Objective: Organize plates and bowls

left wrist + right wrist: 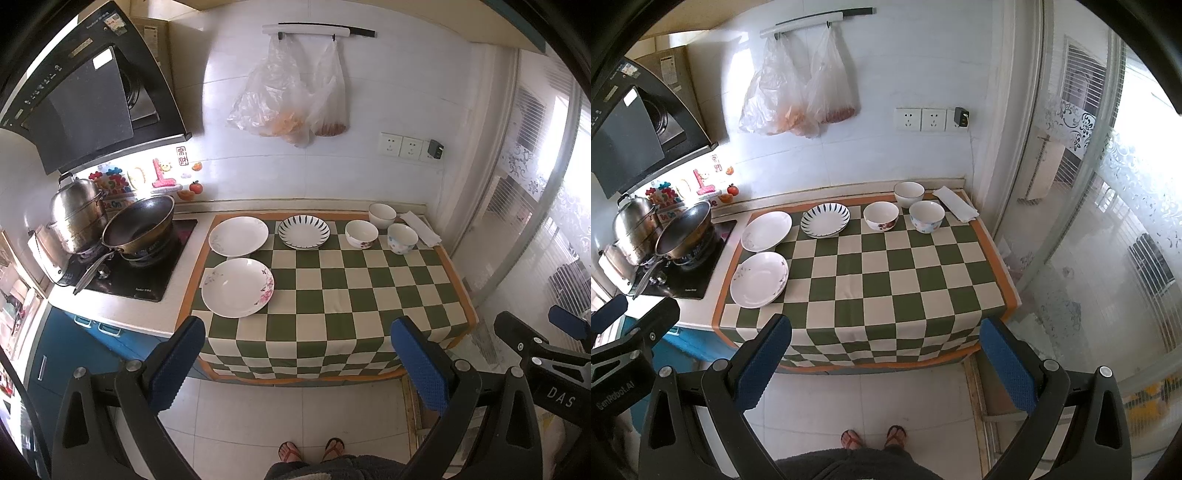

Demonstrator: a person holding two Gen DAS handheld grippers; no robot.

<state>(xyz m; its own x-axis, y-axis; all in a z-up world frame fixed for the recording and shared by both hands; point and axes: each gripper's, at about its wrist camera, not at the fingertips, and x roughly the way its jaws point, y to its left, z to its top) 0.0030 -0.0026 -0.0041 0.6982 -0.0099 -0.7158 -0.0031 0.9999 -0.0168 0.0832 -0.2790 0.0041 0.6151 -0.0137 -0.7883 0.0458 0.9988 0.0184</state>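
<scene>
in the left wrist view the left gripper [297,354] hangs wide open and empty, the floral plate [238,287] just up-left of it; in the right wrist view the right gripper [884,354], equally agape and empty, has three bowls [881,216] far up-centre.

2 wrist views, high, set back, facing the same checkered counter [332,295]

White tiled wall [388,92], pale floor tiles [295,413], frosted glass door [1108,240] right
</scene>
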